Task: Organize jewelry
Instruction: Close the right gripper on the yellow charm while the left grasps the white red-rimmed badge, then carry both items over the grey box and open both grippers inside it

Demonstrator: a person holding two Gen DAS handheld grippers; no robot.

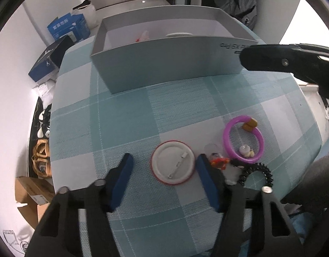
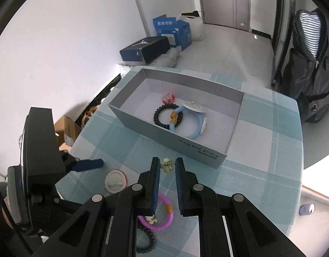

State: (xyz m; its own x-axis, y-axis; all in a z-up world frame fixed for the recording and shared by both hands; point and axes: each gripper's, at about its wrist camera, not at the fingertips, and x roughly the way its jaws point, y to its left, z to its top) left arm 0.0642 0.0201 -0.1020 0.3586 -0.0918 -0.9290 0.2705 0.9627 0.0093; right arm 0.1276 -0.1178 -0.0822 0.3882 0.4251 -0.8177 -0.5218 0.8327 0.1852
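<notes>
pale charm (image 2: pixel 168 165) in right gripper (image 2: pixel 167 166) (pinched)

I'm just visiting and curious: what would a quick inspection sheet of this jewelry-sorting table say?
Surface: teal checked tablecloth, lying flat.
Job's things: grey box holds a blue ring, a black hair coil and more; a round badge, purple ring, second coil and red trinket lie on the cloth.
Clutter: nothing seen.
Grippers: left claw open, straddling the badge without touching it; right claw apparently pinches a small pale charm.
Cables: nothing seen.
Surroundings: shoe box, blue cartons and a backpack beyond the table.
</notes>
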